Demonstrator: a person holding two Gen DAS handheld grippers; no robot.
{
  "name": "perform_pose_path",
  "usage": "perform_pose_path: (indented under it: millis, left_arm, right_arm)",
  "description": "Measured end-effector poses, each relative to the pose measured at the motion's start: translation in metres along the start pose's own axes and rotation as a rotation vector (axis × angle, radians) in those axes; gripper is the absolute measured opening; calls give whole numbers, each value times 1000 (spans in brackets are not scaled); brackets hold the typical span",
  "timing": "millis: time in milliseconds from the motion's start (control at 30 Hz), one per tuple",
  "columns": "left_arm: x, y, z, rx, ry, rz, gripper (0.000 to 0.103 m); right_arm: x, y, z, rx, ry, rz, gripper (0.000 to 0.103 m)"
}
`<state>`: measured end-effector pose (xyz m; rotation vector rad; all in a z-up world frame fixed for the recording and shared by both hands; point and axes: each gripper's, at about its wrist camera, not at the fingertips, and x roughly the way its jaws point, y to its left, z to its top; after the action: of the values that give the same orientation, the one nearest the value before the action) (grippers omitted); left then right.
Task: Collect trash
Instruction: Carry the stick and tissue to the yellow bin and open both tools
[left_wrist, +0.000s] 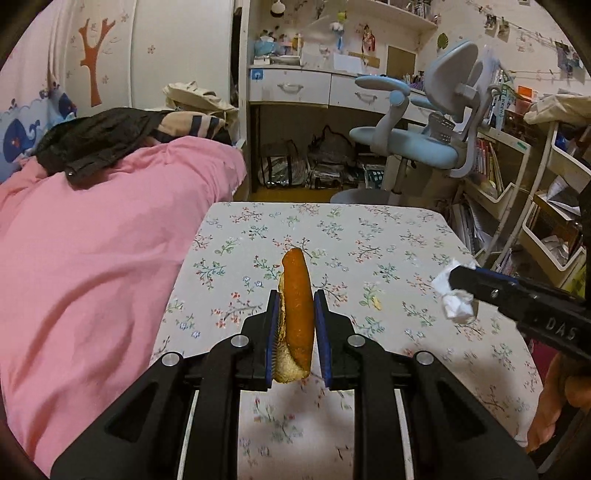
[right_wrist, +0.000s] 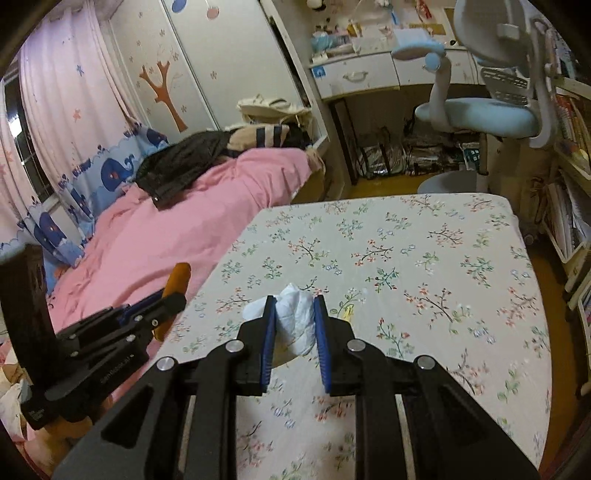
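Bread piece (left_wrist: 295, 314) clamped in left gripper (left_wrist: 295, 295) fingers; crumpled tissue (right_wrist: 297, 319) clamped in right gripper (right_wrist: 295, 301), both above floral counter (right_wrist: 424, 258).

The left gripper (left_wrist: 295, 301) hangs above the near half of the table (left_wrist: 369, 236) with the piece of bread (left_wrist: 297, 306) standing between its jaws, and the right gripper (right_wrist: 294, 306) hangs to its right, over the table's right edge, with the crumpled tissue (right_wrist: 297, 321) between its jaws. The bed (left_wrist: 92, 240) lies along the table's left edge. The desk (left_wrist: 314, 86) and the chair (left_wrist: 424, 140) stand beyond the far edge, and the shelf cart (left_wrist: 546, 206) stands off the far right corner.
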<state>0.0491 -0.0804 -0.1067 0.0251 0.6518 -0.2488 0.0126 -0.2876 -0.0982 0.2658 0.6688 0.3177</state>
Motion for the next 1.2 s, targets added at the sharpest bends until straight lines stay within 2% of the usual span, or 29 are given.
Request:
perform_pose_path:
  millis: [200, 500, 1200]
  left_arm:
    - [-30, -6, -11, -1, -27, 4, 18]
    - [-52, -14, -28, 9, -36, 20, 18]
    - [-100, -26, -92, 12, 4, 22, 18]
  right_arm:
    - [-16, 7, -9, -11, -30, 6, 21]
    - [-41, 6, -28, 1, -51, 13, 21]
    - [-74, 27, -94, 4, 5, 34, 21]
